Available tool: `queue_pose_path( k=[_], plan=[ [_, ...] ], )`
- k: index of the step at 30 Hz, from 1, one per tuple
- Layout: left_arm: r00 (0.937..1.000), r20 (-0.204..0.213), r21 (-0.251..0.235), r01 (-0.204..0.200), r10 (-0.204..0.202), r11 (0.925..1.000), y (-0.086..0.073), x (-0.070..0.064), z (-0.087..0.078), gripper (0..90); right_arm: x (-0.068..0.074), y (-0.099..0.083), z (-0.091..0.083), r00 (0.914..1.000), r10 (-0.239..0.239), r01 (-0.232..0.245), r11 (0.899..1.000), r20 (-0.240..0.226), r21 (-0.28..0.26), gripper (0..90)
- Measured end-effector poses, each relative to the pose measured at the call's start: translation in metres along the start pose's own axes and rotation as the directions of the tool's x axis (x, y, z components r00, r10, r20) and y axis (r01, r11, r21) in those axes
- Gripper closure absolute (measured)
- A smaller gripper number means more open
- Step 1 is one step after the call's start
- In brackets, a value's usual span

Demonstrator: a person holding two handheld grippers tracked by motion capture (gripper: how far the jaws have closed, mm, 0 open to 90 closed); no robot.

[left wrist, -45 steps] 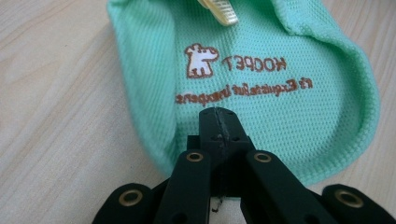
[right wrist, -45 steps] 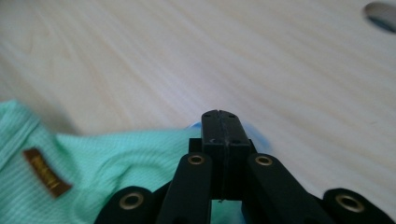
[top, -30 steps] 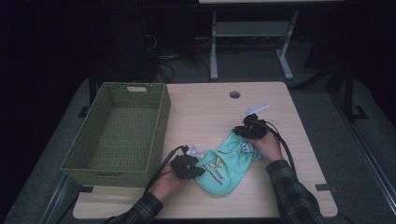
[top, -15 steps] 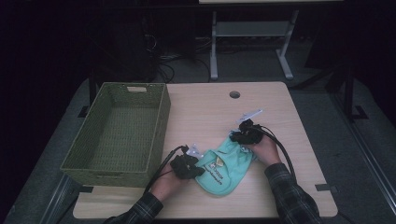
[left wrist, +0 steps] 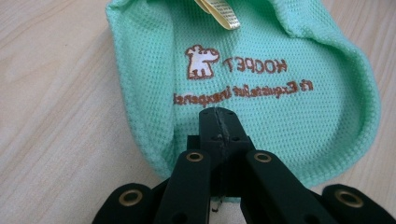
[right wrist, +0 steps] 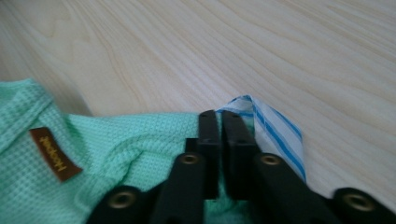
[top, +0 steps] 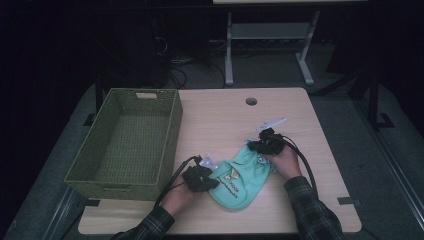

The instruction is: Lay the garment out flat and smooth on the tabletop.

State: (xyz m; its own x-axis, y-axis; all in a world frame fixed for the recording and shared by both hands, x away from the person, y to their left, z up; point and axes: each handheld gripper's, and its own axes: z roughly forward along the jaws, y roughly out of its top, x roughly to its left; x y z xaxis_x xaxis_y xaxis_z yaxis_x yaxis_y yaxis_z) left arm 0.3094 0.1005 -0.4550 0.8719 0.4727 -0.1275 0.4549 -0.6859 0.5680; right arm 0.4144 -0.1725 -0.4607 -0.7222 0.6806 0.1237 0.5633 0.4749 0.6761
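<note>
A small mint-green knit garment (top: 235, 182) lies on the wooden table (top: 225, 120) near its front edge. Its printed logo and brown lettering face up in the left gripper view, where my left gripper (left wrist: 218, 116) is shut with its tips pinching the fabric (left wrist: 299, 121) at the near hem. In the high view the left gripper (top: 211, 176) sits at the garment's left edge. My right gripper (top: 260, 146) is at the garment's far right corner. In the right gripper view it (right wrist: 219, 122) is shut on the garment (right wrist: 130, 135) beside a blue-striped white trim (right wrist: 280, 130) and a brown label (right wrist: 53, 154).
An empty green woven basket (top: 172, 130) stands along the table's left side, close to my left hand. A round cable hole (top: 251, 101) sits at the table's far middle. Bare wood stretches behind and to the right of the garment. A metal stand (top: 270, 35) is on the floor beyond.
My right gripper has drawn the garment's far corner slightly toward the person, bunching that end. The left gripper has held still.
</note>
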Motion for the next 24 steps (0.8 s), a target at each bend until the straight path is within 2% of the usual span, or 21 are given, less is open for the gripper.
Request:
queue_pose_path(
  k=[6, 9, 12, 13, 15, 21, 24],
  plan=[
    [1.0, 0.001, 0.0, 0.002, -0.002, 1.0, 0.0, 0.0, 0.0, 89.8, 0.001, -0.005, -0.001, 0.9993, -0.003, 0.004, 1.0, -0.038, 0.029, 69.8],
    [0.9999, 0.001, -0.009, 0.012, -0.012, 0.9999, 0.0, 0.0, 0.001, 89.8, 0.004, -0.006, 0.0, 0.9989, -0.039, 0.04, 0.999, -0.026, 0.033, 66.8],
    [1.0, 0.001, -0.002, 0.003, -0.003, 1.0, 0.0, 0.0, 0.0, 89.8, 0.006, -0.004, -0.001, 0.9985, -0.048, 0.049, 0.998, -0.026, 0.041, 64.9],
    [0.9999, 0.002, -0.011, 0.013, -0.013, 0.9998, 0.0, 0.0, 0.001, 89.8, 0.007, -0.004, 0.0, 0.998, -0.058, 0.059, 0.997, -0.026, 0.041, 63.6],
    [0.9999, 0.005, -0.011, 0.013, -0.013, 0.9999, 0.0, 0.0, 0.001, 89.8, 0.008, -0.005, 0.001, 0.9974, -0.069, 0.07, 0.997, -0.02, 0.044, 65.5],
    [1.0, 0.0, -0.002, 0.003, -0.003, 1.0, 0.0, 0.0, 0.0, 89.8, 0.011, -0.005, 0.003, 0.9945, -0.103, 0.102, 0.994, 0.02, 0.043, 83.3],
    [1.0, 0.002, -0.006, 0.007, -0.007, 1.0, 0.0, 0.0, 0.0, 89.8, 0.009, -0.005, 0.003, 0.9975, -0.07, 0.07, 0.997, 0.009, 0.031, 86.4]
  ],
)
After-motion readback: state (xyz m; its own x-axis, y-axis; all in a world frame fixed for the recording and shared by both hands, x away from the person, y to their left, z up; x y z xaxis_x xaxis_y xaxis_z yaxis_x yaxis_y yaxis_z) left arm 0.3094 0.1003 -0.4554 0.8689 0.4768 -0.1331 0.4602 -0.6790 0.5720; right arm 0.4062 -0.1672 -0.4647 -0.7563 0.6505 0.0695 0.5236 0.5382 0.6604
